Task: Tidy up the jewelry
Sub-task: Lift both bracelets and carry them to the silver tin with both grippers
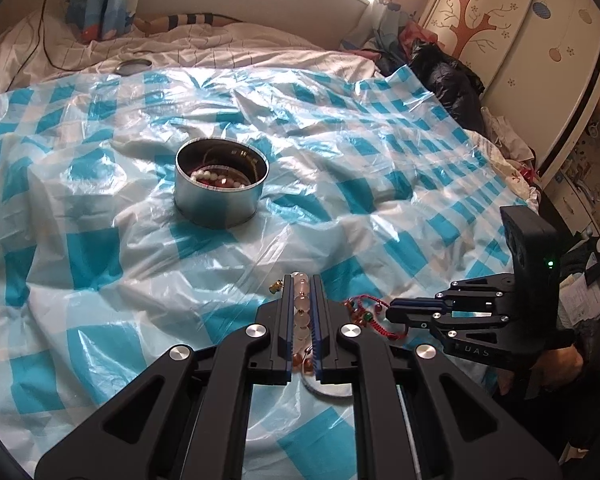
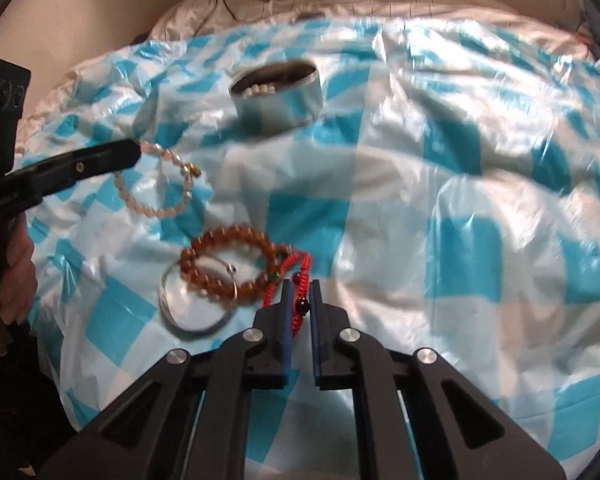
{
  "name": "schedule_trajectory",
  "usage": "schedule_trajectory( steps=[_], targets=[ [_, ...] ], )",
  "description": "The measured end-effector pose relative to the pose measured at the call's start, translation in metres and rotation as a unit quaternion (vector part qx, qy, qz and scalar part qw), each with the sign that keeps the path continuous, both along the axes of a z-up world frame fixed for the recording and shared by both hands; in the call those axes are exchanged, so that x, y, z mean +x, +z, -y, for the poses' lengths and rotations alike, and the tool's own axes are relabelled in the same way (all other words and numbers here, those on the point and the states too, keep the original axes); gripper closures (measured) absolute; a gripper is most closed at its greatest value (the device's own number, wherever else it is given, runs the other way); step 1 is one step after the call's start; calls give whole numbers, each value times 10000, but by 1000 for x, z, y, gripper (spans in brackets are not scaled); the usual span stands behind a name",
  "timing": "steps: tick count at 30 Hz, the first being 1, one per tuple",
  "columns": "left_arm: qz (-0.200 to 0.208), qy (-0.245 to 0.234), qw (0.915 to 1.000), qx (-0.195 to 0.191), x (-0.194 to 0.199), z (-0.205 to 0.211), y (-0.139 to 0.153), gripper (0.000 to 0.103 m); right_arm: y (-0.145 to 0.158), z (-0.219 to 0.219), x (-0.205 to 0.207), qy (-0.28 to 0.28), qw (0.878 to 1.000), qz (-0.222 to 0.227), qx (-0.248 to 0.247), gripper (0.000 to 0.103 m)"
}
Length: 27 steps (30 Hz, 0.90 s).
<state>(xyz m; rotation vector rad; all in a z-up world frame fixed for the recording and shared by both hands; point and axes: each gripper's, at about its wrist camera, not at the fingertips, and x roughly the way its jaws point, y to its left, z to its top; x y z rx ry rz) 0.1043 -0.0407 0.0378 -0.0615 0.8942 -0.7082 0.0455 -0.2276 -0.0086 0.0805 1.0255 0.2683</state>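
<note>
A round metal tin (image 1: 221, 184) stands on the blue-checked plastic sheet and holds white and red beads; it also shows in the right wrist view (image 2: 278, 98). My left gripper (image 1: 302, 280) is shut on a pale pink bead bracelet (image 1: 302, 304), which hangs as a loop in the right wrist view (image 2: 156, 188). My right gripper (image 2: 300, 286) is shut on a red cord bracelet (image 2: 302, 272); the gripper shows in the left wrist view (image 1: 392, 314). An amber bead bracelet (image 2: 228, 260) and a silver bangle (image 2: 196, 300) lie on the sheet beside it.
The checked plastic sheet (image 1: 340, 160) covers a rumpled bed. The tin's lid (image 1: 134, 67) lies at the far edge of the sheet. Dark clothes (image 1: 448, 76) are piled at the right by a painted wardrobe (image 1: 520, 40). A black cable (image 1: 44, 20) crosses the white bedding.
</note>
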Motion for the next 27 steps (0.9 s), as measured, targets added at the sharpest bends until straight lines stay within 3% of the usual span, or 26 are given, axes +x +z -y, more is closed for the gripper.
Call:
schedule_trajectory(
  steps=[10, 18, 27],
  targets=[
    [97, 122, 9997, -177, 10, -5, 9, 96, 34, 0, 5, -45, 9978, 484, 452, 95],
    [152, 202, 9989, -392, 21, -7, 16, 96, 70, 19, 19, -239, 9859, 861, 1412, 95],
    [220, 326, 9981, -484, 29, -12, 20, 96, 77, 24, 33, -274, 9817, 947, 1631, 95]
  ],
)
